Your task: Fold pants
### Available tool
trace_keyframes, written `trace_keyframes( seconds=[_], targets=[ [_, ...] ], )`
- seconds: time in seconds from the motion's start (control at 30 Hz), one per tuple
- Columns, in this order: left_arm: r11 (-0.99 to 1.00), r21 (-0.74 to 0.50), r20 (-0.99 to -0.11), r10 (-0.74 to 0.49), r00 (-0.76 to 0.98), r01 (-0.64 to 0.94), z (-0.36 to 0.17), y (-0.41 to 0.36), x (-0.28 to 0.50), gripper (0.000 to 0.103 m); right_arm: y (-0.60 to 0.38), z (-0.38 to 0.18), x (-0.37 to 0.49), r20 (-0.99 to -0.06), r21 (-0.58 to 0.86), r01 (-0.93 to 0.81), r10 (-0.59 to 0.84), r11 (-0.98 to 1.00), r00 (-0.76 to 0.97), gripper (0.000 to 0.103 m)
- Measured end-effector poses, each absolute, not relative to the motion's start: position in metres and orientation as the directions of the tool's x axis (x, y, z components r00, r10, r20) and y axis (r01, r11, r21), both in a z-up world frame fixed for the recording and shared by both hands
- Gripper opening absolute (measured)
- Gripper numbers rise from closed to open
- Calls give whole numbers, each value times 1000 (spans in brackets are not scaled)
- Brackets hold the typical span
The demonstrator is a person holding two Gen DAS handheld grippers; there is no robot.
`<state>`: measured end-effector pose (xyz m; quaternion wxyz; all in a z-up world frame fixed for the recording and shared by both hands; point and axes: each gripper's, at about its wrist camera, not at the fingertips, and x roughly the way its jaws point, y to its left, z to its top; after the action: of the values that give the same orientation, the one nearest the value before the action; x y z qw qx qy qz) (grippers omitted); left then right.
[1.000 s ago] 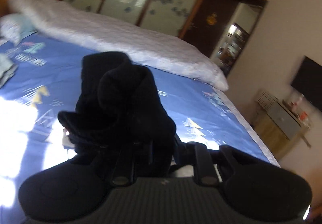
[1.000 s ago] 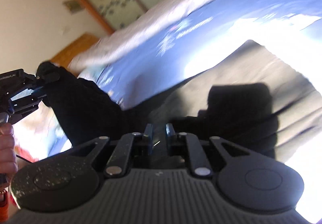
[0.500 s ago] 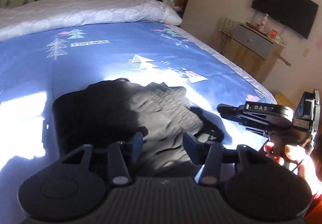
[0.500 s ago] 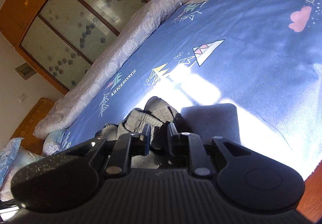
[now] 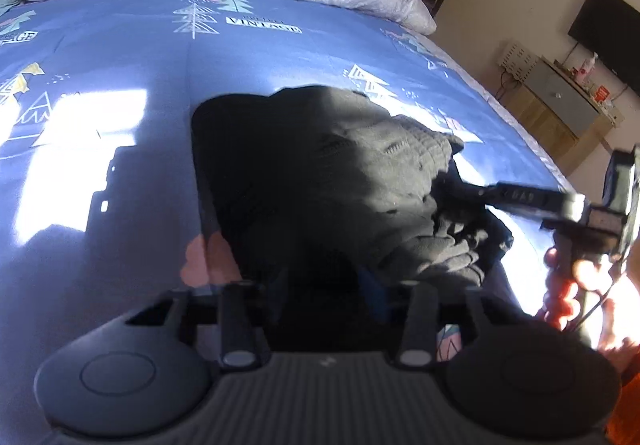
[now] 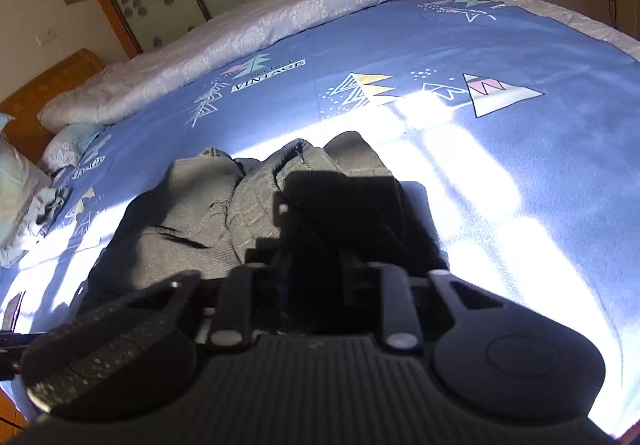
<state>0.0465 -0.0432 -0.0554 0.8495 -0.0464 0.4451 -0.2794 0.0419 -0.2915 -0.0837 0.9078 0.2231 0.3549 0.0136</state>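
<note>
Deep shadow is hiding the near part of the dark pants [image 5: 320,181] in both wrist views, so the folds there are hard to make out. The pants are lying bunched on the blue bedsheet [image 5: 120,57], directly ahead of both tools. The left gripper [image 5: 324,285] is standing wide open just short of the cloth, holding nothing. The right gripper [image 6: 316,277] is also open over the shadowed fabric [image 6: 192,221]; contact cannot be judged. In the left view its fingers [image 5: 472,191] are touching the pants' right edge.
</note>
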Motion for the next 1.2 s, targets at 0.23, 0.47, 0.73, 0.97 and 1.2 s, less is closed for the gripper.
trace_keyframes(
  seconds=[0.23,0.47,0.73,0.97,1.2],
  targets=[
    [774,-293,-706,-571,419,561,-39,-61,20,2,-317,-18,-3,-470,418,139,83,898,879,2],
    [814,-256,-728,-517,450,521,-39,-61,17,9,-340,-56,-10,-545,509,254,79,822,835,9],
    [874,-174,-779,-404,480,453,-45,-61,23,36,-307,-76,38,-578,487,176,165,855,799,60],
    [890,-104,-801,-340,493,445,-48,-70,19,28,-281,-93,52,-637,505,96,295,858,713,10],
    [889,-117,-805,-346,482,443,-48,-65,18,12,-298,-45,17,-527,534,81,256,841,810,8]
  ],
)
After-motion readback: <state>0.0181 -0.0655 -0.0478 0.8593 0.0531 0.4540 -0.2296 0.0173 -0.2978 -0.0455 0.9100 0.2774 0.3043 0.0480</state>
